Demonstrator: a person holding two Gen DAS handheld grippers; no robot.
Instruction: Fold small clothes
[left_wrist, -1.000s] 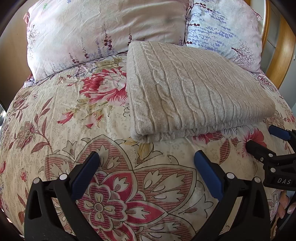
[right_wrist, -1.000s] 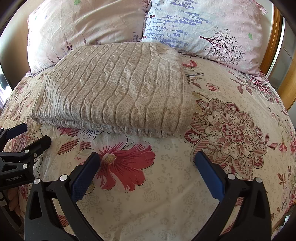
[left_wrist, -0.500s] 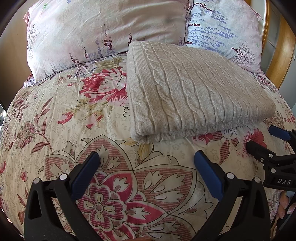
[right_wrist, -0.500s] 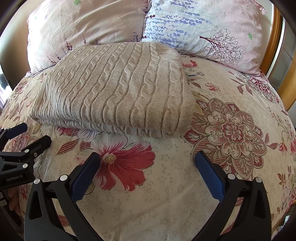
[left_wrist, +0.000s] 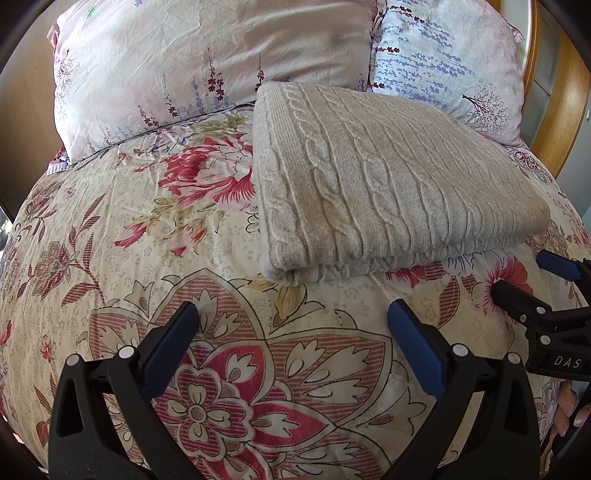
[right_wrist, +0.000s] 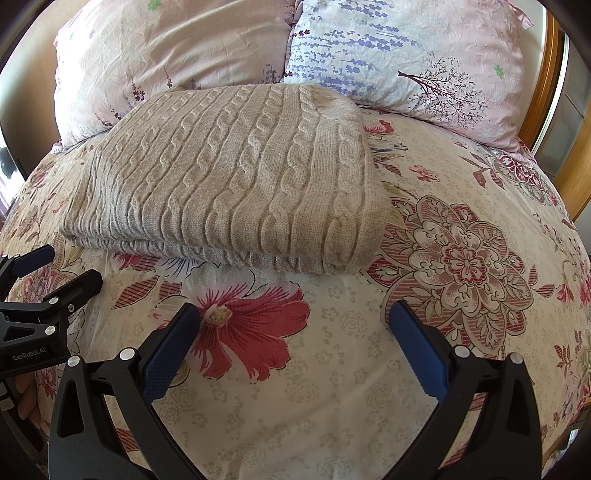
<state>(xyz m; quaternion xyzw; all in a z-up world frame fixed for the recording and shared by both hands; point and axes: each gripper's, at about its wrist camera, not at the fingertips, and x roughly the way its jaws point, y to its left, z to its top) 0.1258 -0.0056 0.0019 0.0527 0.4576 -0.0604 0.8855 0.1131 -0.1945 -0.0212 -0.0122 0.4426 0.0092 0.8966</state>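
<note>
A folded beige cable-knit sweater (left_wrist: 388, 177) (right_wrist: 229, 177) lay flat on the floral bedspread (left_wrist: 147, 229) (right_wrist: 461, 221) of a bed, its far edge touching two pillows: a pink floral pillow (left_wrist: 207, 55) (right_wrist: 166, 48) and a pale blue lavender-print pillow (left_wrist: 450, 55) (right_wrist: 399, 55). The left tongs (left_wrist: 293, 345) (right_wrist: 51, 273) were held apart above the bedspread, near the sweater's near left corner and clear of it, gripping nothing. The right tongs (right_wrist: 293, 345) (left_wrist: 532, 278) were likewise apart and gripping nothing, just in front of the sweater's near edge. A wooden bed frame (left_wrist: 565, 92) (right_wrist: 546, 74) showed at the right margin of both views.
</note>
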